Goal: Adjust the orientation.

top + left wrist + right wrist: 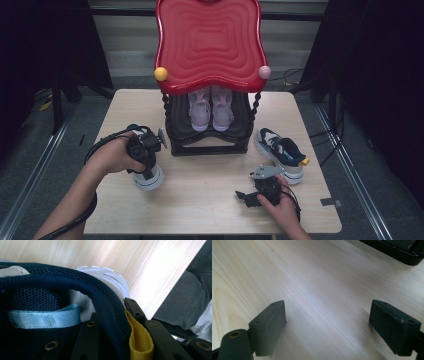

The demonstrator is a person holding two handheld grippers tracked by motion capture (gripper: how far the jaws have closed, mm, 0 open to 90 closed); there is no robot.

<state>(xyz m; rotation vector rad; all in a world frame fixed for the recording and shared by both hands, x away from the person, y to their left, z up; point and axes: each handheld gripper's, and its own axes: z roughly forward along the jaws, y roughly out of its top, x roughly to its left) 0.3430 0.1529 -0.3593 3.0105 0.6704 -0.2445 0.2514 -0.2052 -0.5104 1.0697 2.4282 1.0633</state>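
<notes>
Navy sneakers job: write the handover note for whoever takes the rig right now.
Left gripper: shut on the heel collar of one navy sneaker, at the table's left front.
Right gripper: open, holding nothing, low over the table.
Second navy sneaker: on the table, right of the shoe rack.
Done: pink shoes sit on the rack.
Probably left: rack both sneakers.

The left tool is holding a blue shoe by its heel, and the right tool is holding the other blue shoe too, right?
Not quite. The right tool holds nothing: the right gripper view shows its jaws wide apart over bare table. The other shoe lies on the table. The left tool does grip a blue shoe by its heel.
</notes>
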